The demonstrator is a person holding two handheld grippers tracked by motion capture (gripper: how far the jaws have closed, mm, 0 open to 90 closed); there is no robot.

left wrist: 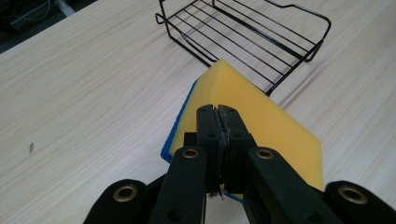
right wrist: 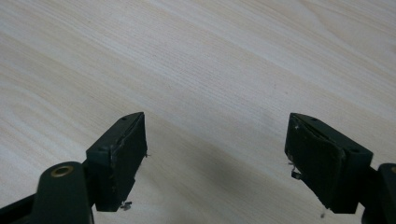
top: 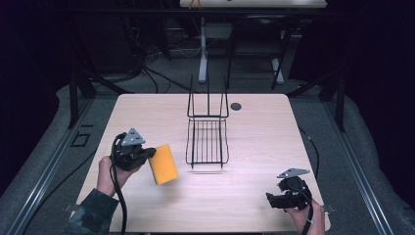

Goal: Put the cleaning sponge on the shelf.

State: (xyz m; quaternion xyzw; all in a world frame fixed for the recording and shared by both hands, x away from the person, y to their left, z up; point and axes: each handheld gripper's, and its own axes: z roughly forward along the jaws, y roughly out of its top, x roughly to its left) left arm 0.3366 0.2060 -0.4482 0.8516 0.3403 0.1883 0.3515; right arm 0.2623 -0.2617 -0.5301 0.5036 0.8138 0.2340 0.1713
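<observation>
Beside the rack [top: 207, 142] — left gripper [top: 147, 155] clamps sponge [top: 164, 164]

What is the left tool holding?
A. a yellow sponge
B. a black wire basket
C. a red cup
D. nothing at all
A: the left tool is shut tight on the yellow sponge, holding it just short of the black wire basket.

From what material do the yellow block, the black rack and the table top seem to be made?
Yellow block: soft foam sponge, matte and porous, with a blue layer beneath. Black rack: thin bent wire, probably coated metal, slightly glossy. Table top: pale wood or wood-look laminate, showing grain lines.
</observation>
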